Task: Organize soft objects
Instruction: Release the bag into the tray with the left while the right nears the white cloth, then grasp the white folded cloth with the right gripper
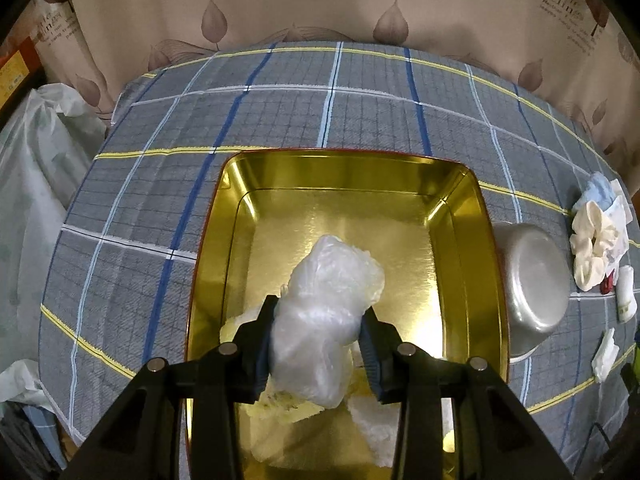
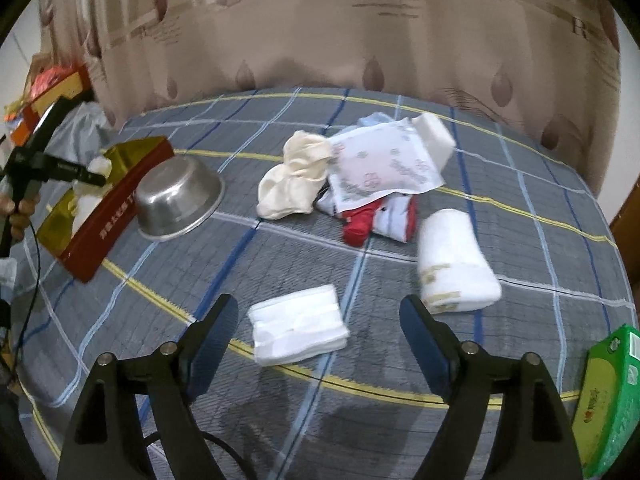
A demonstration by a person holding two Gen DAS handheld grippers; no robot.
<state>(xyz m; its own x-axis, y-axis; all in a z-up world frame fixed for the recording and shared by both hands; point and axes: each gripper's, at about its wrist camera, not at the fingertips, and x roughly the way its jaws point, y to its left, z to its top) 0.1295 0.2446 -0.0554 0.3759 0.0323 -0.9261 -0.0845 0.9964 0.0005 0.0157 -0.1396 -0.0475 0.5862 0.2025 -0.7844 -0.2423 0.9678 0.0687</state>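
Left wrist view looks down into a gold-lined rectangular metal tin (image 1: 460, 216) standing on the desk under a grey checked cloth with blue, white and yellow lines (image 1: 160, 200). The left gripper (image 1: 318, 344) is clamped on a crumpled clear plastic bag (image 1: 328, 304), its blue pads pressing in on both sides of the bundle, which hangs over the tin's floor. Beneath the bag lie pale soft pieces (image 1: 376, 424), half covered by it and by the gripper arms, so I cannot make out what they are. Just right of the tin, touching its wall, sits an upturned steel bowl (image 1: 532, 276). Farther right of the tin, squeezed at the picture's edge, is a heap of white and cream cloths (image 1: 596, 240).

From the right wrist view the tin shows its red outer side (image 2: 108, 224), its far end cut off by the frame and by the left gripper (image 2: 94, 178) over it. The right gripper (image 2: 320, 336) stands wide apart, clamping nothing, above a folded white cloth (image 2: 298, 330) that lies on the desk between its fingers, blurred. Well right of the tin are a rolled white towel (image 2: 454, 260), a cream cloth (image 2: 292, 180) and a printed white sheet (image 2: 384, 164) covering red and white fabric (image 2: 380, 216). A green box (image 2: 608, 400) is cut off at the frame's right edge.
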